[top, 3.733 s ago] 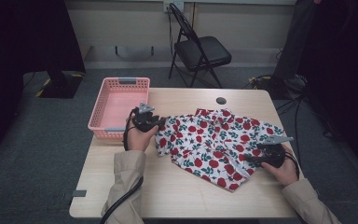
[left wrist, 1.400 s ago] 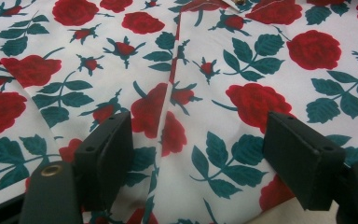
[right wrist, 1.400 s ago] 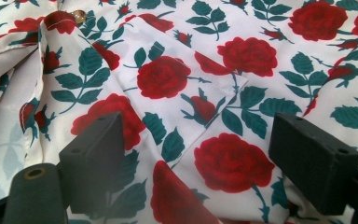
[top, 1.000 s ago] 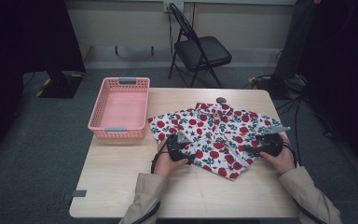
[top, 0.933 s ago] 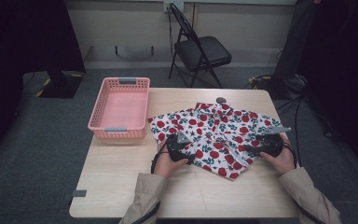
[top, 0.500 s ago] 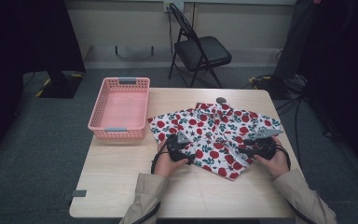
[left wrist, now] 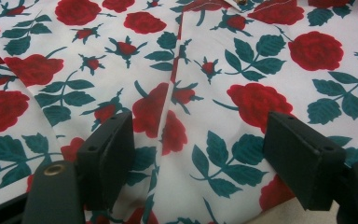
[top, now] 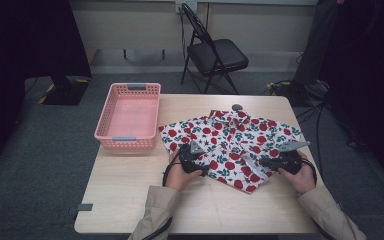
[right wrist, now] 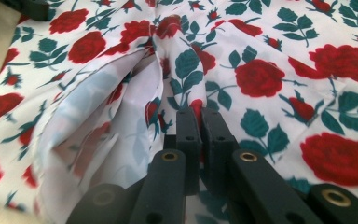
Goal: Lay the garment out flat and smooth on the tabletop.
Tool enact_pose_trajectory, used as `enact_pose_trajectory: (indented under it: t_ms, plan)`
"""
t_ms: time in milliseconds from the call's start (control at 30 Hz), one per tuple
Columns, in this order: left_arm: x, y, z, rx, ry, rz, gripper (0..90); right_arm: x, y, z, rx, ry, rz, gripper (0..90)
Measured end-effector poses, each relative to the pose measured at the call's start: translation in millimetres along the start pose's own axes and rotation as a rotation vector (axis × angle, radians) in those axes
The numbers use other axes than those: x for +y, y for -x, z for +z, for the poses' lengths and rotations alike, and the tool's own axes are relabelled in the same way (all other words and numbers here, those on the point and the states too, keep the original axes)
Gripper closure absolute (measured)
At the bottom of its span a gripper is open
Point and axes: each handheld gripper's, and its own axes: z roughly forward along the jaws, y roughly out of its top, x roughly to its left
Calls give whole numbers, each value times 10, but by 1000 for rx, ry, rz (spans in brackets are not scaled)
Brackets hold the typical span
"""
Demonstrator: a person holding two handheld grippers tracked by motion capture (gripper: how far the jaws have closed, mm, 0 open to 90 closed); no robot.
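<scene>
At the table's near edge: right gripper [right wrist: 200,116] has just been closing, jaws now clamped on a raised fold of the rose-print shirt [top: 230,142].
Left gripper [left wrist: 198,154] hovers jaws apart over the flat hem beside it. Thin, limp, light cloth, likely to sag; best pinched at hems or folds. Shirt lies spread mid-table, right of the pink basket [top: 111,136].

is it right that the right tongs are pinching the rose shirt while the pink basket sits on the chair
Not quite. The right tongs do pinch a fold of the rose shirt, but the high view shows the pink basket on the table, not the chair.
</scene>
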Motion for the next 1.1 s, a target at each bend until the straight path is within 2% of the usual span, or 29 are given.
enact_pose_trajectory:
  t_ms: [300,533,633,667,700,733,900,933,1100]
  plan:
    - [-1,2,-1,2,-1,-2,249,-143,-60,-236,5,5,9,872]
    - [-1,2,-1,2,0,-2,249,-320,-81,-425,-21,-4,25,821]
    - [-1,3,-1,2,-1,-2,249,-353,-84,-434,-22,-7,28,804]
    - [-1,3,-1,2,-1,-2,249,-365,-85,-439,-26,-5,40,727]
    - [-1,3,-1,2,0,-2,249,-365,-85,-439,-26,-5,40,727]
    - [-1,3,-1,2,0,-2,249,-348,-90,-444,-31,11,48,682]
    - [-1,3,-1,2,0,-3,249,-271,-99,-407,-46,27,48,629]
    - [-1,3,-1,2,-1,-3,249,-227,-83,-364,-51,35,48,587]
    - [0,0,0,0,0,-2,249,-122,-28,-260,-60,50,66,550]
